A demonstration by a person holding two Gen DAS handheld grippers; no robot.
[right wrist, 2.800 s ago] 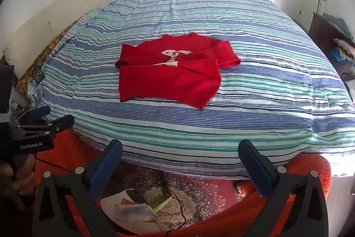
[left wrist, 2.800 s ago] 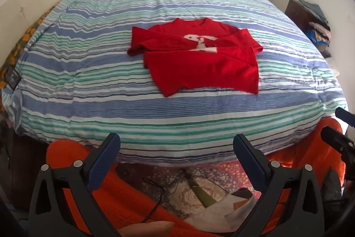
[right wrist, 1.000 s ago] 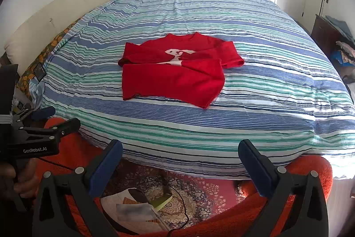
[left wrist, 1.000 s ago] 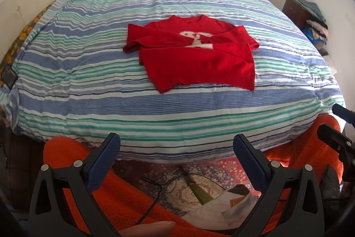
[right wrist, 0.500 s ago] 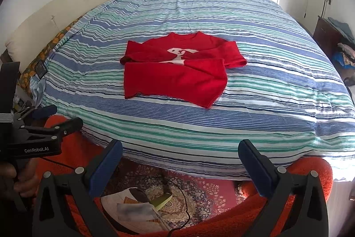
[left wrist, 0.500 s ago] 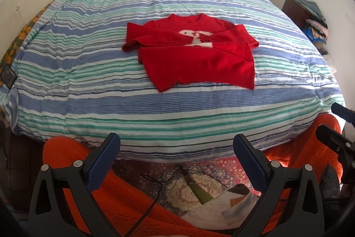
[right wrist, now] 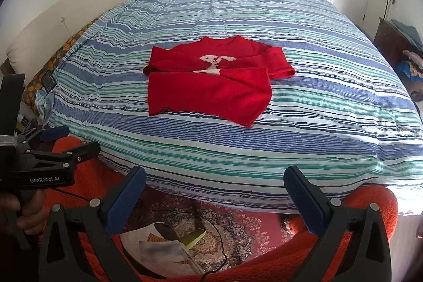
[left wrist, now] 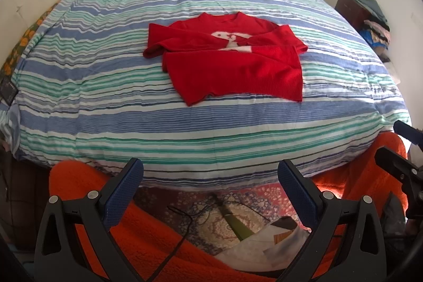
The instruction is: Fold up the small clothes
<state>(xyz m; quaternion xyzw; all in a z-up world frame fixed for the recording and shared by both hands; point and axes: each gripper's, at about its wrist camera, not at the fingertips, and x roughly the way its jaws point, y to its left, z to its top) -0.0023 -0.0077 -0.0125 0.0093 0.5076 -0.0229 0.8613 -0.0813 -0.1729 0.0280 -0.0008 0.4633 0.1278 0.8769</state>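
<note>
Sweater, red with white motif, lies partly folded on striped duvet of bed, sleeves crossed over chest, hem toward 6 o'clock. Left tongs spread wide, empty, at 6 o'clock off bed's foot edge, well apart from sweater. Right tongs likewise spread, empty, off same edge. In right view, left tongs sit at 9 o'clock, held by hand. Orange blanket lies under both tongs; patterned rug, papers and cable on floor between.
</note>
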